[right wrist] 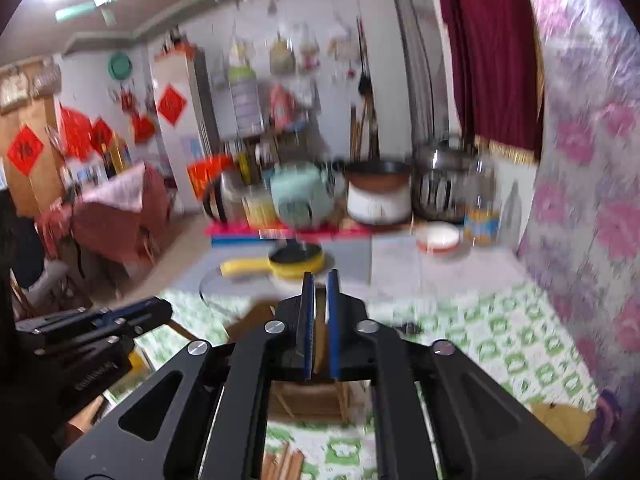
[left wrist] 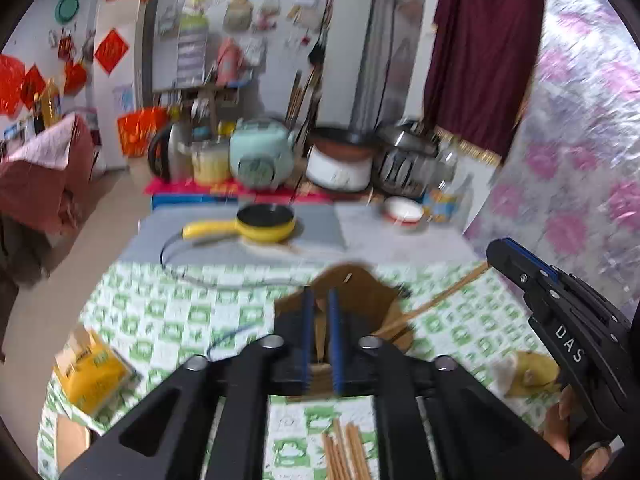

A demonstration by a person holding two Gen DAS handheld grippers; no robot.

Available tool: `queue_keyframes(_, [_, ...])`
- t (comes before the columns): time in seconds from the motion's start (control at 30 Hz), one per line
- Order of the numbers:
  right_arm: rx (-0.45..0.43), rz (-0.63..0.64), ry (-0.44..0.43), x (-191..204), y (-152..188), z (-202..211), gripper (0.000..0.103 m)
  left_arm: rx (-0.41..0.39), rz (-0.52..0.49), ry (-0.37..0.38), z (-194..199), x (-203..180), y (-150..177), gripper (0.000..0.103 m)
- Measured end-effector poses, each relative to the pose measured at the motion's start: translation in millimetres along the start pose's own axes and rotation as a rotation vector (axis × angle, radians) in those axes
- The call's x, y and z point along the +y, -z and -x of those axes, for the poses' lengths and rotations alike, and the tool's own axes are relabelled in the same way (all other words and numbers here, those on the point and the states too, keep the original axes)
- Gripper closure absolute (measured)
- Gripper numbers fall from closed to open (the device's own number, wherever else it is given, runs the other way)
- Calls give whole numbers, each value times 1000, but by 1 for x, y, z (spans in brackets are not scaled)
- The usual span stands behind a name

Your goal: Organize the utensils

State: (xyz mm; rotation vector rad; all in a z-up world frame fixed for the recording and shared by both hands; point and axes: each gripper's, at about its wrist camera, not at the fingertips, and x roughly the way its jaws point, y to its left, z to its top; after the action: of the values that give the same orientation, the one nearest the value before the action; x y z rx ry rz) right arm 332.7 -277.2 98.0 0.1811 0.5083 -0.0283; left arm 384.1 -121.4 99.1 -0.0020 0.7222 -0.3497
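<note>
A brown wooden utensil holder stands on the green-checked tablecloth, just beyond my left gripper. A pair of wooden chopsticks leans out of it to the right. Several loose chopsticks lie on the cloth under the gripper. Its blue pads stand a narrow gap apart, and only the holder's wood shows through. My right gripper hovers over the same holder, pads a thin slit apart with nothing clearly between them. Each gripper shows in the other's view, the right gripper and the left gripper.
A yellow pan with a black cord sits mid-table, and a white and red bowl stands beyond it. A yellow packet lies near the left edge. Cookers and pots crowd the far end. A floral-covered wall bounds the right side.
</note>
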Motion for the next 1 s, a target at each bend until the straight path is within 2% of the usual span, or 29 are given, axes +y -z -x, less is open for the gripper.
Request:
queue_keyframes(0.03, [32, -13, 0, -6, 7, -8, 91, 9, 7, -5, -4, 4, 4, 54])
queue_keyframes(0.07, [49, -24, -6, -11, 12, -11, 89, 0, 21, -23, -4, 9, 11, 39])
queue_keyframes(0.13, [44, -28, 5, -16, 23, -5, 83, -25, 22, -60, -1, 13, 18, 30])
queue_keyframes(0.2, [23, -33, 17, -19, 29, 7, 64, -40, 20, -94, 7, 16, 25, 22])
queue_keyframes(0.27, [1, -44, 16, -22, 37, 24, 51, -63, 35, -124, 18, 22, 36, 6])
queue_keyframes(0.3, [-5, -46, 15, -24, 43, 31, 42, -76, 40, -137, 24, 25, 42, 6])
queue_keyframes(0.33, [-9, -41, 17, -24, 51, 39, 39, -82, 41, -147, 30, 26, 52, 6])
queue_keyframes(0.4, [-4, -23, 33, -23, 70, 50, 26, -68, 42, -152, 35, 31, 68, 6])
queue_keyframes(0.5, [11, -4, 60, -24, 103, 61, 20, -25, 47, -154, 36, 38, 101, 6])
queue_keyframes(0.77, [73, 10, 94, -33, 167, 78, 14, 77, 77, -150, 43, 55, 185, 6])
queue_keyframes(1.0, [128, 16, 62, -26, 205, 95, 12, 90, 46, -161, 60, 49, 232, 6])
